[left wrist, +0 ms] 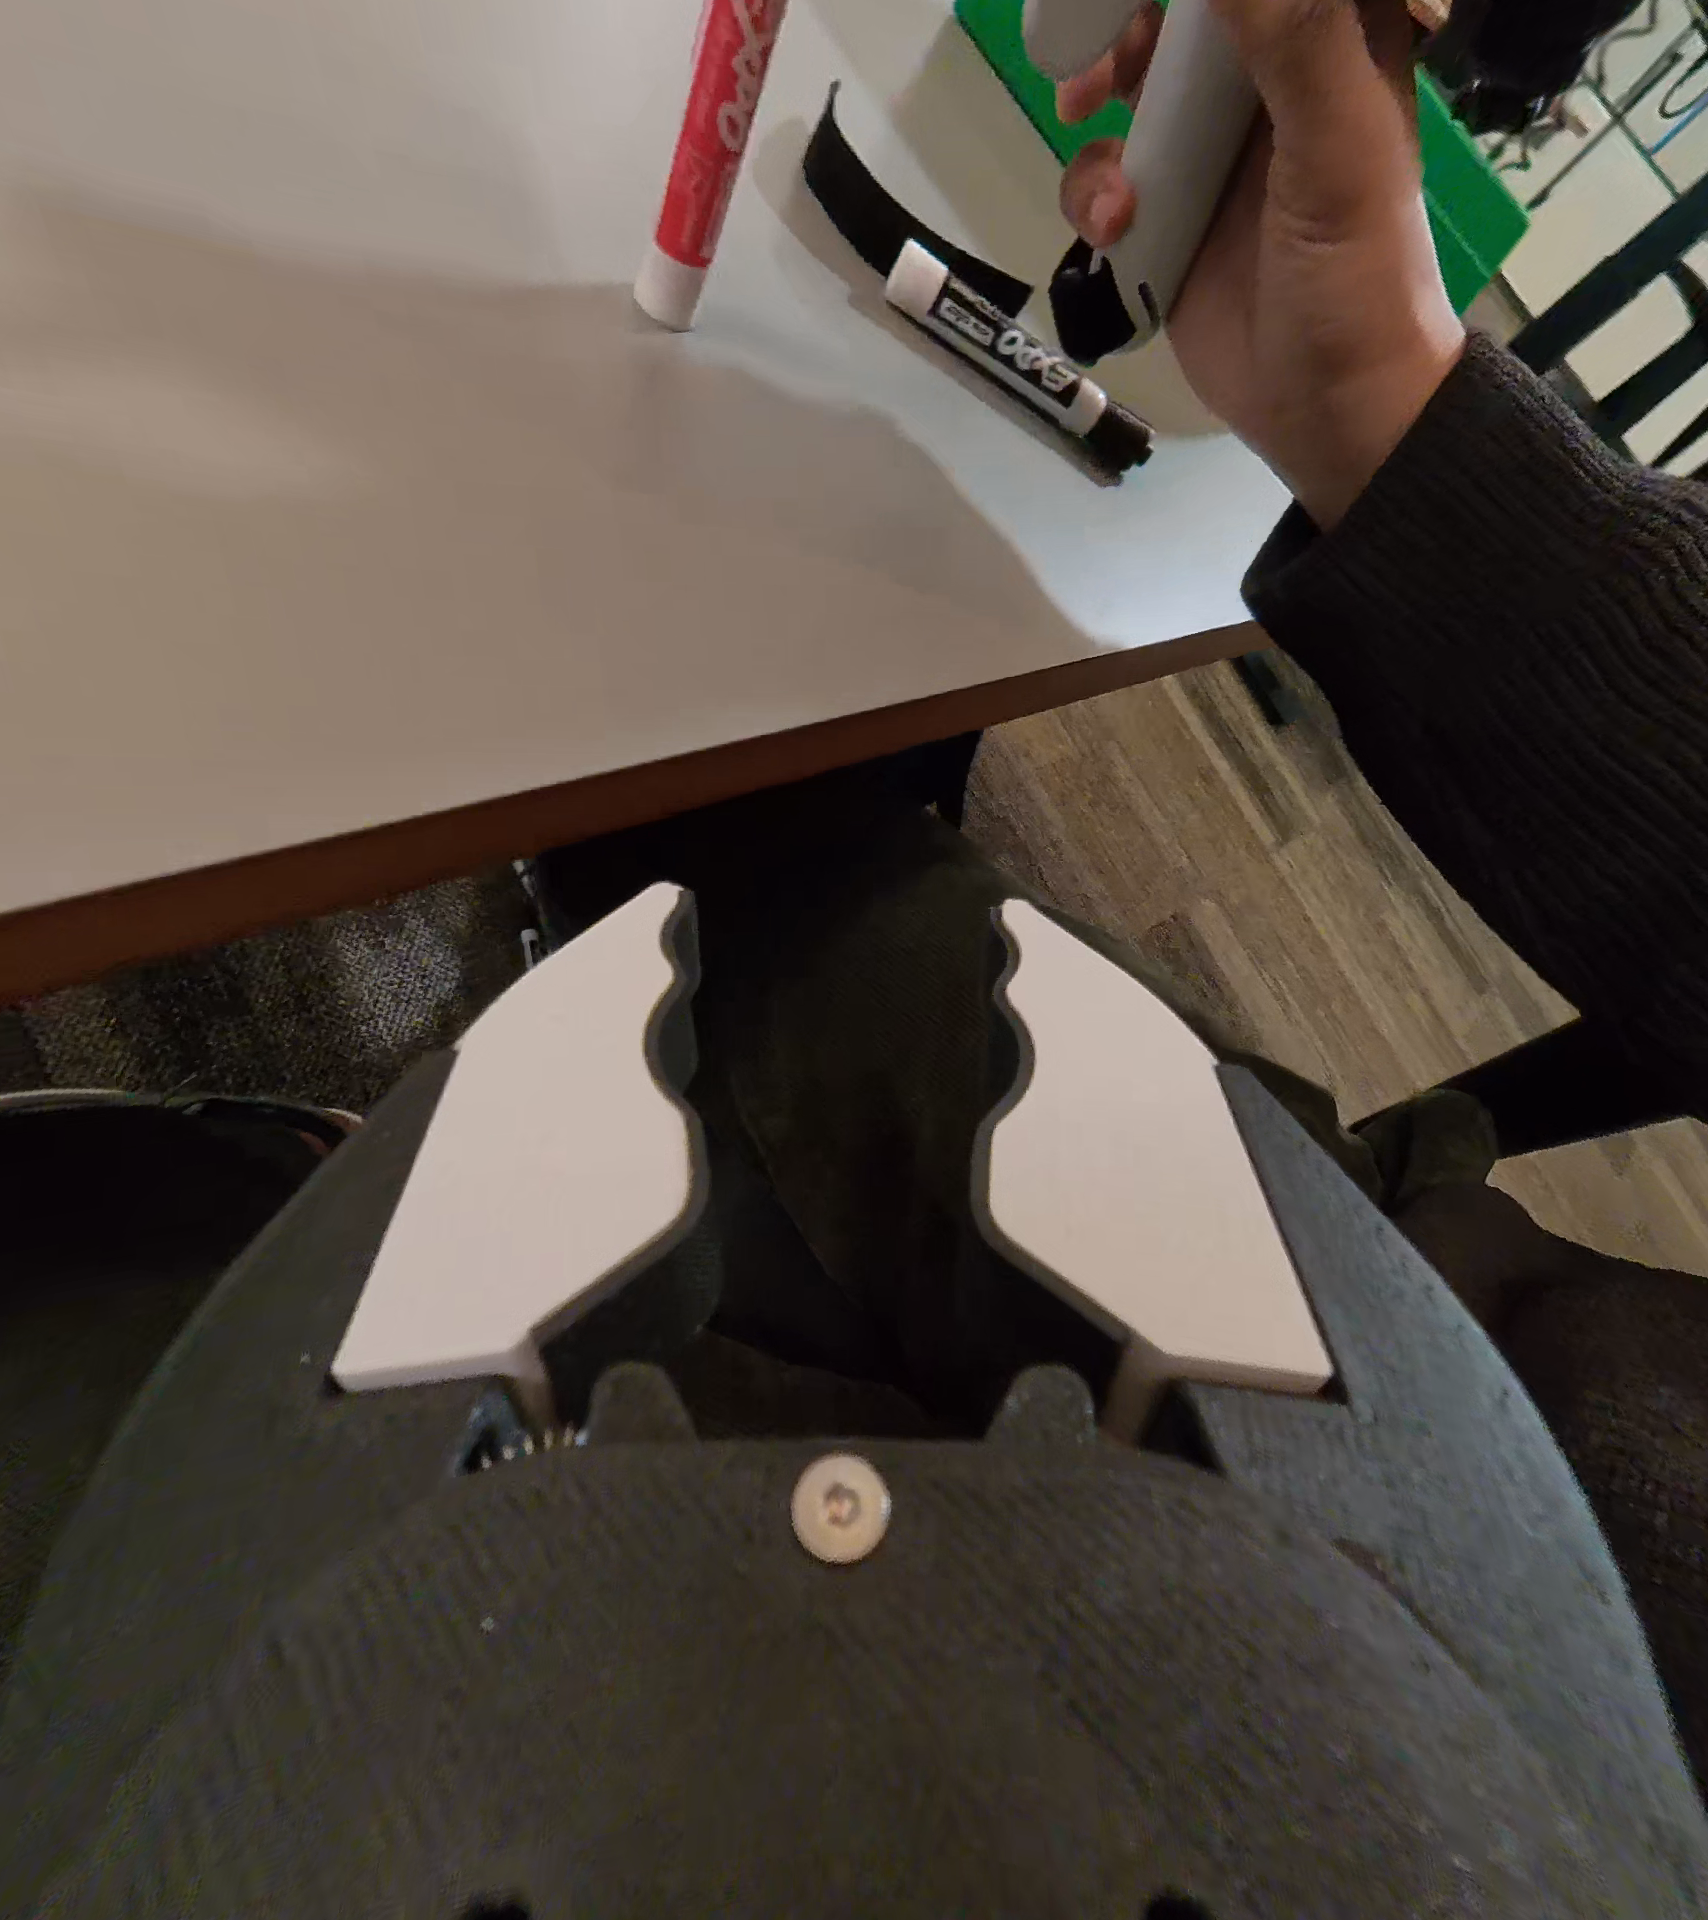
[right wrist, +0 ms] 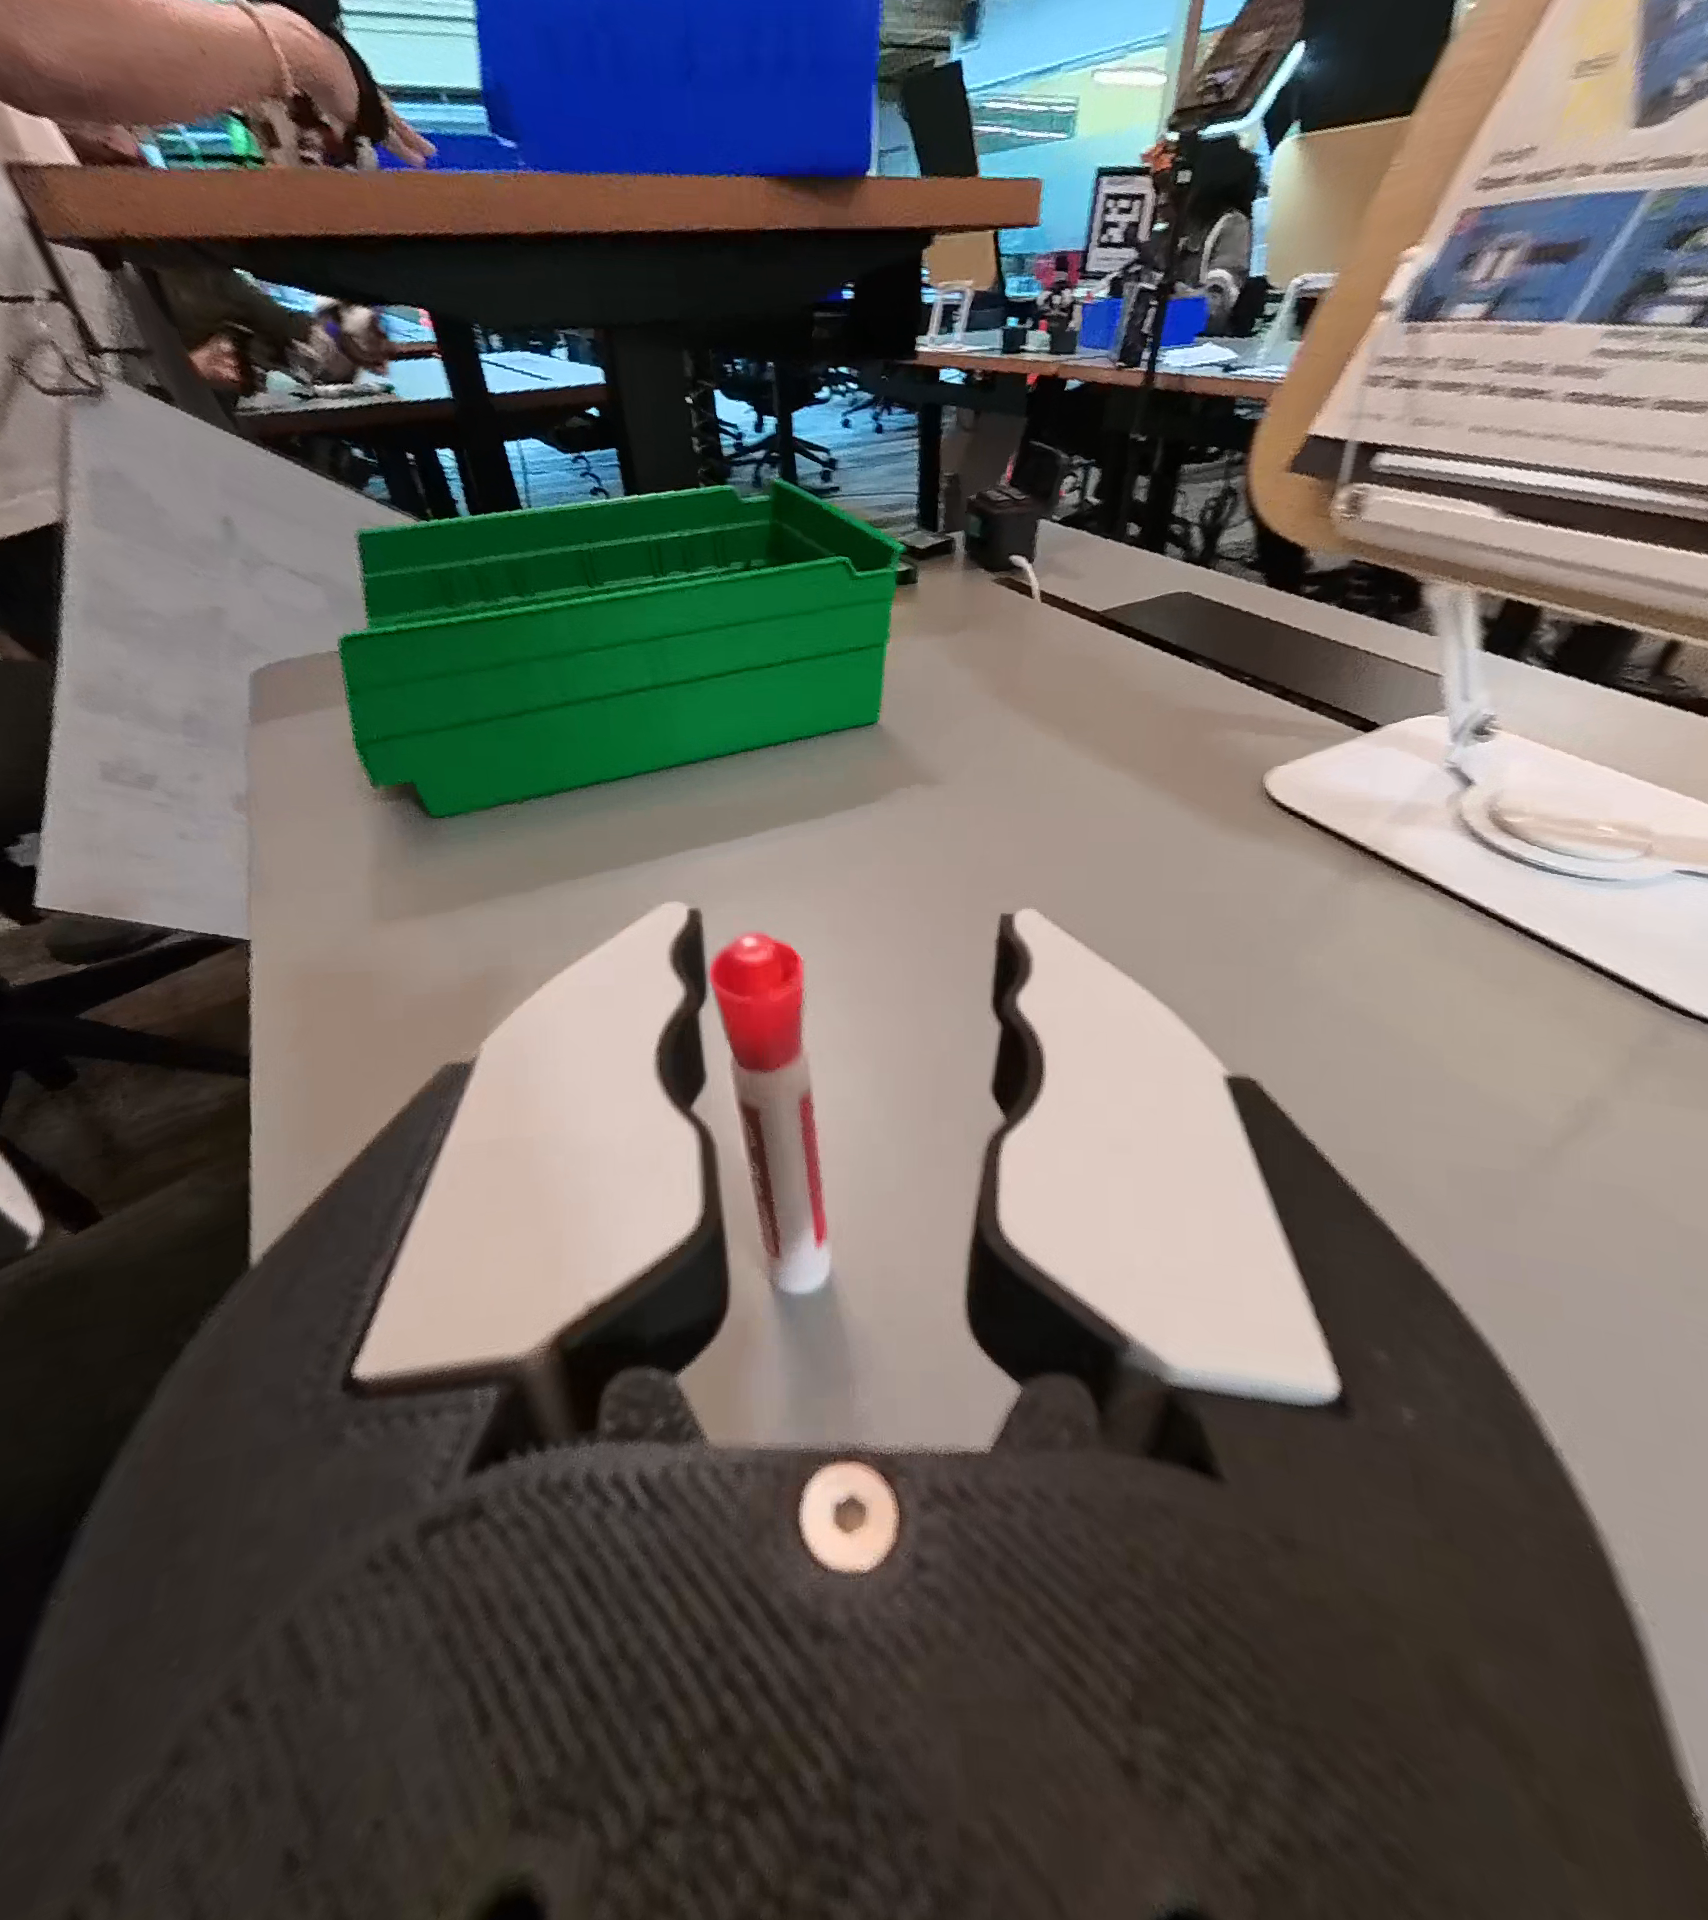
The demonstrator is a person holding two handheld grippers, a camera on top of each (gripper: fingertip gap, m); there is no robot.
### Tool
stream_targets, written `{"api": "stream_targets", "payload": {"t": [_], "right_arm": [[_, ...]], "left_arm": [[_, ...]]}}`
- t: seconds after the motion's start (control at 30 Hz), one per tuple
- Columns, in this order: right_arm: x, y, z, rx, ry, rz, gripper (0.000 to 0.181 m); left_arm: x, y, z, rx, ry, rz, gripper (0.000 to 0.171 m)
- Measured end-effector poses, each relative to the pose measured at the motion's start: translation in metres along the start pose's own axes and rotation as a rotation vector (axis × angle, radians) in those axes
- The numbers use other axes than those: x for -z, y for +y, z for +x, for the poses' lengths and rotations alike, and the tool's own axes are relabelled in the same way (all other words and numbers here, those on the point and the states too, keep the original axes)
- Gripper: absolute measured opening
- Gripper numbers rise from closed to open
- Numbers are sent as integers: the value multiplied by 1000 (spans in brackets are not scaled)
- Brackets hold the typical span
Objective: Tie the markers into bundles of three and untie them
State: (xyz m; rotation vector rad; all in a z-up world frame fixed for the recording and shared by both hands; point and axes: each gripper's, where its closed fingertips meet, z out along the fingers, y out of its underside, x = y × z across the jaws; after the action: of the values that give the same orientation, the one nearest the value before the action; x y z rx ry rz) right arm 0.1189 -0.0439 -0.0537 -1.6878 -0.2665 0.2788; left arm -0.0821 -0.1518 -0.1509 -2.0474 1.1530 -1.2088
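Note:
A red marker (right wrist: 772, 1112) lies on the grey table, cap pointing away, between the open fingers of my right gripper (right wrist: 850, 925) and closer to the left finger; neither finger touches it. It also shows in the left wrist view (left wrist: 715, 156). There a black marker (left wrist: 1016, 358) lies to its right, its white end resting on a curved black strap (left wrist: 860, 197). My left gripper (left wrist: 839, 904) is open and empty, held below the table's near edge over a dark trouser leg. A hand (left wrist: 1297, 260) holds the right gripper's grey handle (left wrist: 1182, 156) above the black marker.
A green bin (right wrist: 621, 644) stands at the far end of the table (right wrist: 1089, 831). A white stand base (right wrist: 1556, 883) with a poster board sits at the right. A paper sheet (right wrist: 175, 665) overhangs the left edge. The table's brown front edge (left wrist: 517, 810) runs just ahead of my left gripper. The curved black strap (left wrist: 860, 197) sits 15 centimetres or so from the ends of my right fingers.

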Motion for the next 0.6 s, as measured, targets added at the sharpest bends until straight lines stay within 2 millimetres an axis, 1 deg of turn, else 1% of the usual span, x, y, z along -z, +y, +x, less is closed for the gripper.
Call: {"api": "stream_targets", "payload": {"t": [0.1, 0.17, 0.27, 0.33, 0.4, 0.47, 0.6], "right_arm": [[23, 6, 16, 11, 78, -25, 52], [41, 15, 31, 9, 151, -73, 43], [68, 38, 48, -27, 227, -195, 26], [84, 56, 53, -74, 234, -281, 23], [97, 72, 55, -117, 234, -357, 23], [107, 85, 52, -153, 211, -419, 24], [119, 114, 34, -279, 114, -522, 30]], "left_arm": [[-11, -4, 9, -23, 42, -20, 54], [-19, -5, 16, -42, 71, -39, 54], [-32, -6, 26, -75, 110, -69, 54], [-39, -6, 33, -94, 133, -87, 54], [-45, -6, 38, -113, 151, -103, 54], [-50, -7, 43, -126, 167, -112, 54], [-57, -13, 53, -133, 210, -113, 54]]}}
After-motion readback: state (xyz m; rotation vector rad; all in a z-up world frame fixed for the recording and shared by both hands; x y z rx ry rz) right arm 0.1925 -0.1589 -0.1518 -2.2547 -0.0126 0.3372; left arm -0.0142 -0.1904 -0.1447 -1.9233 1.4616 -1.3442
